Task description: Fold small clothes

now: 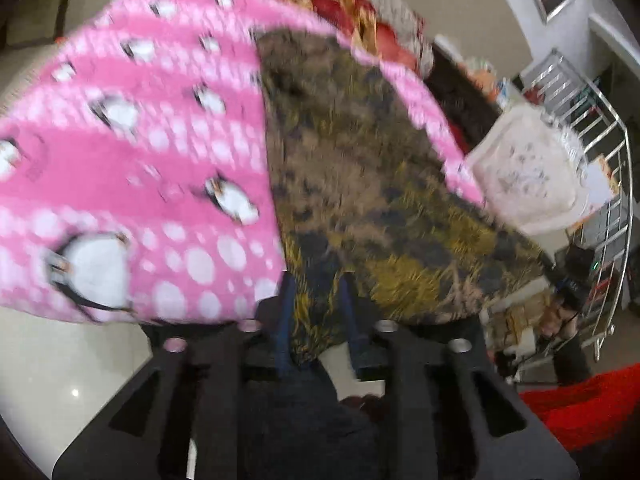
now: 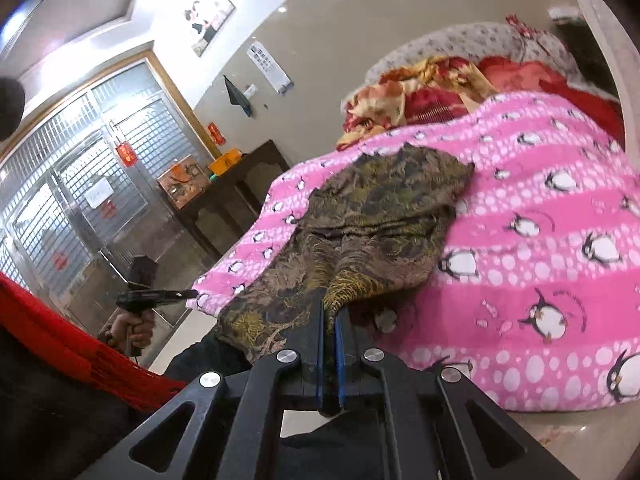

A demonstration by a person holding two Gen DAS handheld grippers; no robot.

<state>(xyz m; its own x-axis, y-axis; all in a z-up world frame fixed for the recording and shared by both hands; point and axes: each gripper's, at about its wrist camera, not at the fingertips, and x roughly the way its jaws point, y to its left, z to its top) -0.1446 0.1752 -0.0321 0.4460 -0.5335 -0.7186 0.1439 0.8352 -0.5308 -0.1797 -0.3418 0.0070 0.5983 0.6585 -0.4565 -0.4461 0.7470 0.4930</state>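
A small olive-and-brown patterned garment lies spread on a pink penguin-print blanket over a bed. My right gripper is shut on the garment's near edge, the cloth bunched between its blue-edged fingers. In the left wrist view the same garment fills the middle over the pink blanket. My left gripper is shut on a fold of the garment's near edge, which hangs between its fingers. The left gripper also shows in the right wrist view, held in a hand at the bed's left corner.
A red and gold quilt is piled at the head of the bed. A dark wooden side table with boxes stands by the wall. Metal grille doors are on the left. A metal rack stands on the right.
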